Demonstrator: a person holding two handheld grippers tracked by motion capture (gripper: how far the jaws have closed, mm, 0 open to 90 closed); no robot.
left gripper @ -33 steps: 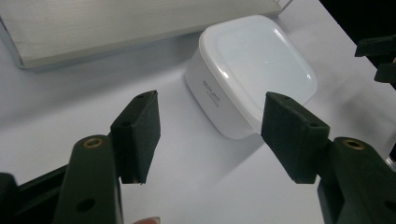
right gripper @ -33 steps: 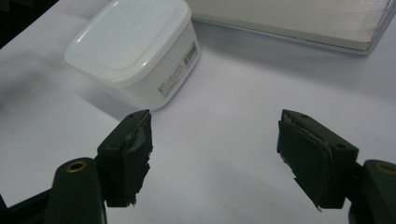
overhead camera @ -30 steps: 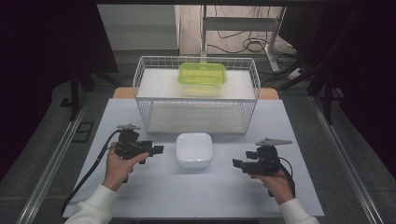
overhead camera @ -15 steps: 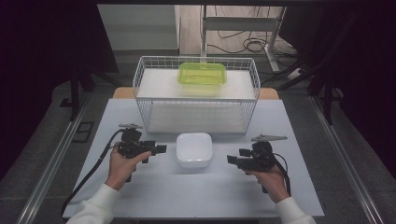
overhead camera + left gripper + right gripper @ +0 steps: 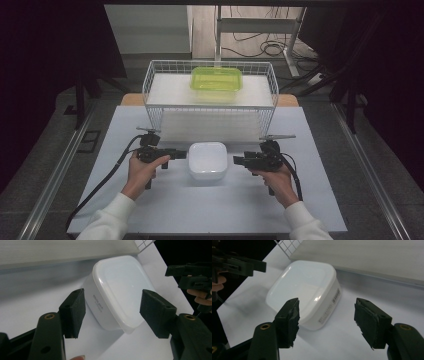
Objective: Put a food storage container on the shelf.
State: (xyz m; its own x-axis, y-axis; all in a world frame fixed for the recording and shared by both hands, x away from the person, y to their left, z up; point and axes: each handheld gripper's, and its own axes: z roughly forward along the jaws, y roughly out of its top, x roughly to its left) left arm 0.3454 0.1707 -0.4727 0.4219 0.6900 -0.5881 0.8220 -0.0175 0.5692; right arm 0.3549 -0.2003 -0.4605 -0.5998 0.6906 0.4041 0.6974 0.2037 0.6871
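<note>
While both tongs, left (image 5: 181, 154) and right (image 5: 239, 160), stand apart flanking the lidded white plastic container (image 5: 208, 160) mid-worktop (image 5: 150, 210), it looks light, stiff and glossy-slippery, best gripped under the lid rim.

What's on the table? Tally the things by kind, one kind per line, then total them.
Lidded plastic containers: 2, a white square one between the tongs, a translucent green rectangular one in the basket.
White wire baskets: 1.
Hand-held black tongs: 2, left and right, both open.
Total: 5
</note>
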